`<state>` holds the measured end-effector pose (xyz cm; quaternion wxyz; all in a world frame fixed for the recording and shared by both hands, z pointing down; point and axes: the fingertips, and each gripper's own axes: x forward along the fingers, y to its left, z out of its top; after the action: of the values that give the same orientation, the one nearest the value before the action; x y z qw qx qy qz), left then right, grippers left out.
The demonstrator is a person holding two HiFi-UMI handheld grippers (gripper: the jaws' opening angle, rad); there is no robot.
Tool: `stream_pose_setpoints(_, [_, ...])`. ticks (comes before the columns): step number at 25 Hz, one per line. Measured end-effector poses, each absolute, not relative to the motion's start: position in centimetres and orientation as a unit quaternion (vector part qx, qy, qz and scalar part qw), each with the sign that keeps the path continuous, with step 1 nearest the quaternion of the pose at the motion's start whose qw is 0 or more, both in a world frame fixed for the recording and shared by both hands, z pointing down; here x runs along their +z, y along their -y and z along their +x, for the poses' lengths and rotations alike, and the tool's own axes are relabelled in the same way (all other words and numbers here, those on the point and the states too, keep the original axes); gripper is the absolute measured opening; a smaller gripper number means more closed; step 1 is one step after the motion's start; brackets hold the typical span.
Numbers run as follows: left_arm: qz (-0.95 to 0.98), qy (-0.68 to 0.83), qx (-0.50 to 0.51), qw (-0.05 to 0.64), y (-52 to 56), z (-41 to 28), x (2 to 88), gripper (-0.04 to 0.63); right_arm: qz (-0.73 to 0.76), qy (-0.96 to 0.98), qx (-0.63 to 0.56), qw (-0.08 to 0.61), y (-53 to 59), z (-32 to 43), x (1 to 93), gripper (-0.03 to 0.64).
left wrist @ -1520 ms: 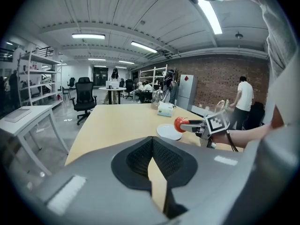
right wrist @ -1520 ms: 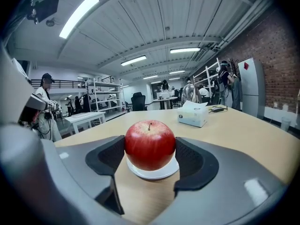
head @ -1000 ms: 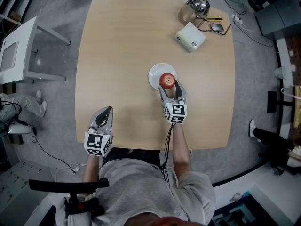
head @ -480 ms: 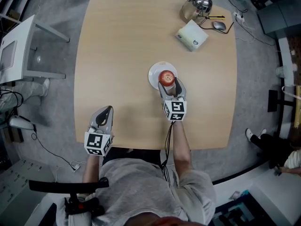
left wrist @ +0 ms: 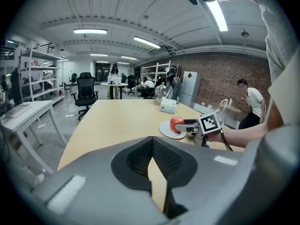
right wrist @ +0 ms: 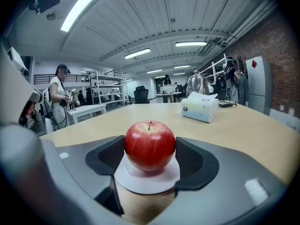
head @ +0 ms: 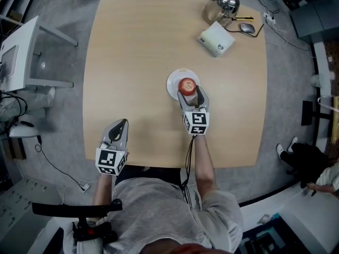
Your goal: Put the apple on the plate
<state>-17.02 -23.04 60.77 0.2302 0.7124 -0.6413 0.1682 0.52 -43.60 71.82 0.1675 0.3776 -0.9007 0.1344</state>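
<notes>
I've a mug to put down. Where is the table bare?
The left half of the table, from the plate to the left edge, is bare. So is the right side nearer than the tissue box. The far right corner is crowded: kettle, tissue box, mouse.

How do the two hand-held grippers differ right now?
The right hand-held gripper clamps the apple on the plate; the left hand-held gripper is shut on nothing. The right is over the middle of the table; the left is at its near edge. Both point away from the person.
</notes>
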Motion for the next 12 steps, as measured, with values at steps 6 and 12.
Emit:
stream_pose_setpoints(6, [0.712,0.642,0.166,0.229,22.93,-17.05,60.81,0.02,0.38,0.899,0.145,0.164,43.75,0.63,71.97,0.347])
stream_pose_setpoints(12, [0.714,0.642,0.164,0.225,23.01,-17.08,60.47,0.02,0.378,0.899,0.148,0.166,43.64,0.43,71.9,0.359])
